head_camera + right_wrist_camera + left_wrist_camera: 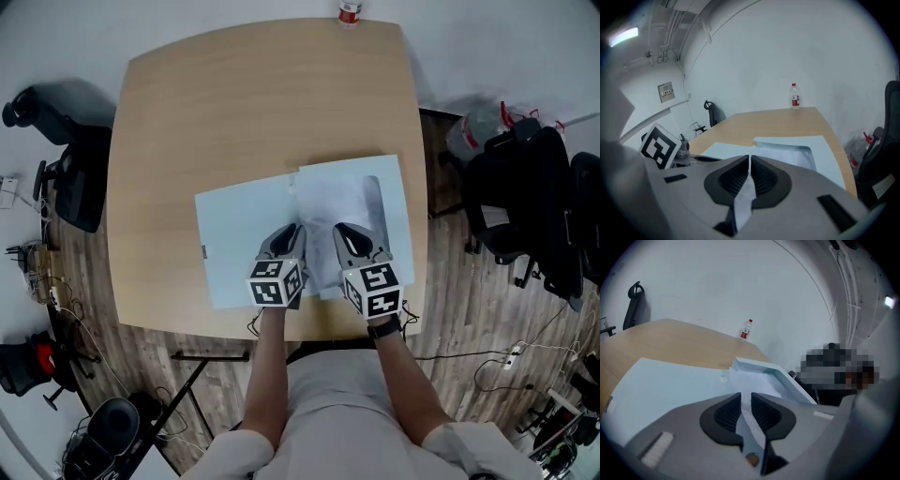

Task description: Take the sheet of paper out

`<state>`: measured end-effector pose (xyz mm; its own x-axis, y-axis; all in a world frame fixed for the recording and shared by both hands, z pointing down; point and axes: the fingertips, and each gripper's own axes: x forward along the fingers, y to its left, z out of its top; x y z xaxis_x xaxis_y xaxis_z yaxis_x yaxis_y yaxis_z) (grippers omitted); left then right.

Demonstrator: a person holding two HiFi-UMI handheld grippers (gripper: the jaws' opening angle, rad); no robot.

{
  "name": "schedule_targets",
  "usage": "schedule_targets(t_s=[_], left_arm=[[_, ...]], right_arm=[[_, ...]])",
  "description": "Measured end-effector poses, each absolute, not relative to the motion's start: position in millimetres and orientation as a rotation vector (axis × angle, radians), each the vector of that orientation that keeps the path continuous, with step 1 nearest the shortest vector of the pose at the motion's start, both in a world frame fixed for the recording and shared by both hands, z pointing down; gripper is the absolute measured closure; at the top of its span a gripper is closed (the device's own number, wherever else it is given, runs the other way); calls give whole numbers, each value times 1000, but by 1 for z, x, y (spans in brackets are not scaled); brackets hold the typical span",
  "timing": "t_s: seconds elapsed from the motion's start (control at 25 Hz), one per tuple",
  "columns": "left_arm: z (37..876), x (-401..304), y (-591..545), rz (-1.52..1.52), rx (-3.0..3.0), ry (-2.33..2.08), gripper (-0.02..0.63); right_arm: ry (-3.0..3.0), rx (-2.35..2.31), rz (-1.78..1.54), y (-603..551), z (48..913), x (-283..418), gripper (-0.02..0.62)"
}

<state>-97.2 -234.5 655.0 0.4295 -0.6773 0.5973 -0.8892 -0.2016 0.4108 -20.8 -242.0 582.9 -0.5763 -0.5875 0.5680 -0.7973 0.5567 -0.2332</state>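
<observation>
Pinching the near edge of the sheet of paper [744, 199], my right gripper [749, 159] has its jaws closed flat on the white strip that runs between its ribbed pads. Just beside it, my left gripper [746, 398] holds its jaws a narrow slit apart. The same sheet's edge lies loose in that gap, and neither pad clearly presses on it. The sheet lies rumpled on the right half of an open pale-blue folder [239, 244]. Its far part appears to sit inside the folder's right-hand pocket, and its near edge reaches toward the table's front edge, where both grippers meet it. The folder is spread flat on the near half of the wooden table [244, 103], its right edge close to the table's right side. Beyond it, open wood stretches to a small bottle [349, 11] at the far edge. A black office chair [530, 202] stands off the table's right side and a second chair [80, 178] off its left, both well apart from the grippers.
</observation>
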Motion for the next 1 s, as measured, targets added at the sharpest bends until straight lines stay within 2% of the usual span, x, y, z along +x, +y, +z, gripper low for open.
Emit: schedule_targets(t_s=[0.2,0.44,1.0], left_arm=[[668,-91,-234,425,1947,-1292,475],[678,-84,-233,428,1933,-1216,416],[694,-74,-231,456,1897,-1101,414]], right_arm=[[-2353,1120,670,-243,587,-17,576],[-2345,1114,674,-245,591,-18,575],[-2352,1122,721,-250,594,-12,577]])
